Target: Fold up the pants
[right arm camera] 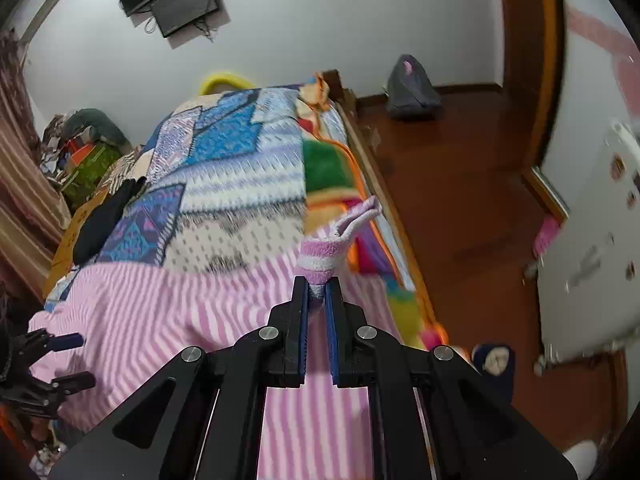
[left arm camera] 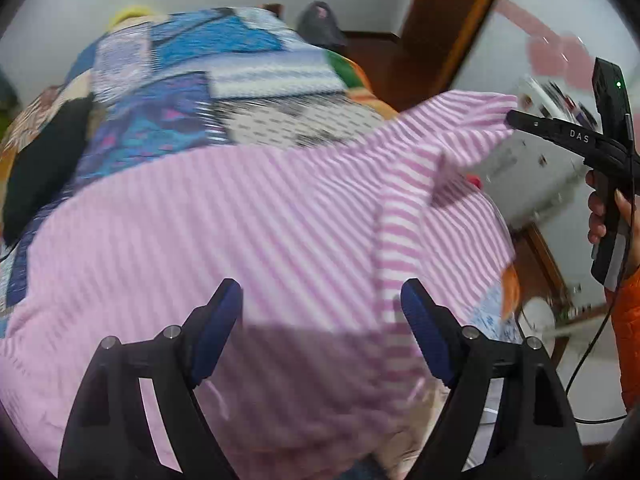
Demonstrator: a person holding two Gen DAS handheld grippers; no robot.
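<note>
Left gripper (left arm camera: 322, 308): jaws wide, empty, hovering over the pink-and-white striped fleece pants (left arm camera: 224, 232).
Right gripper (right arm camera: 317, 294): pinching one raised pants corner.
Pants: spread across the patchwork quilt (right arm camera: 240, 168) on the bed.
Technique: carry the corner over level, edges matched.
Count: one pants, two grippers.
</note>
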